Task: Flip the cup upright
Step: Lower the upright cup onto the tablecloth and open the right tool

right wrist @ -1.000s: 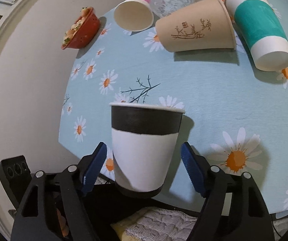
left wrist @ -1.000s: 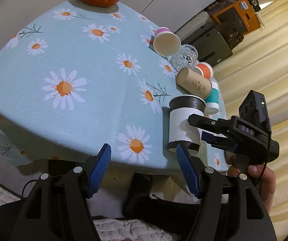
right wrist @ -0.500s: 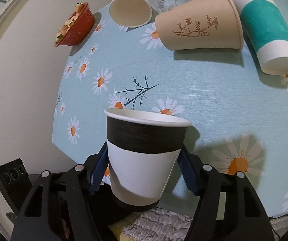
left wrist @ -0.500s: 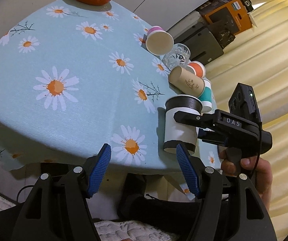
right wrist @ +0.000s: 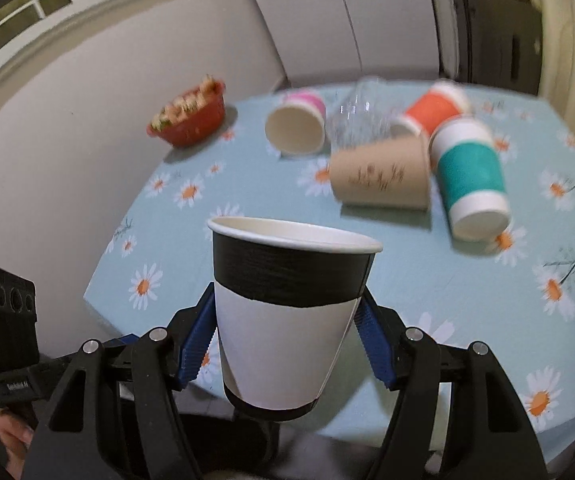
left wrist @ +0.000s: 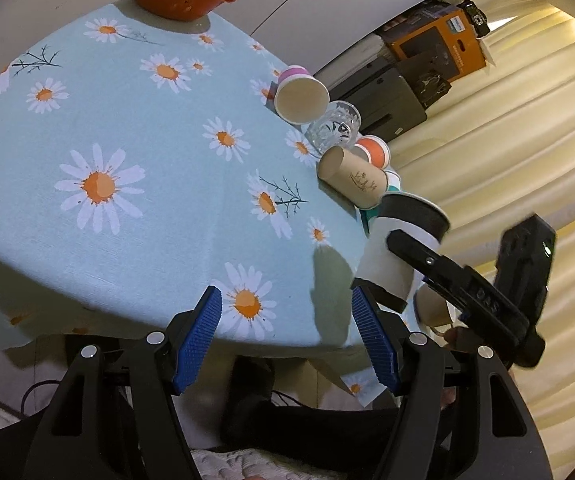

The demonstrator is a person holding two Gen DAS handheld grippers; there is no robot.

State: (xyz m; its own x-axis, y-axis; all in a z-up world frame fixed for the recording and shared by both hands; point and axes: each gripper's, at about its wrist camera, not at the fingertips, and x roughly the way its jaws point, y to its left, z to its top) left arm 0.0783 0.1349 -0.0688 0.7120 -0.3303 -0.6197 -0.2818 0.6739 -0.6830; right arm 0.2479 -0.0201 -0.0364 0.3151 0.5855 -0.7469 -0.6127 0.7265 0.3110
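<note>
A black-and-white paper cup is upright, mouth up, between the blue pads of my right gripper, which is shut on its lower half and holds it in the air over the near table edge. In the left wrist view the same cup hangs tilted beyond the table's right edge, with the right gripper clamped on it. My left gripper is open and empty, below the near edge of the daisy tablecloth.
Several cups lie on their sides at the far right of the table: pink, tan, teal and orange, around a clear glass. A red bowl stands at the back. A curtain and boxes lie beyond.
My right gripper closed on the black-and-white cup and lifted it off the table, back toward the near edge. The left gripper stayed open.
</note>
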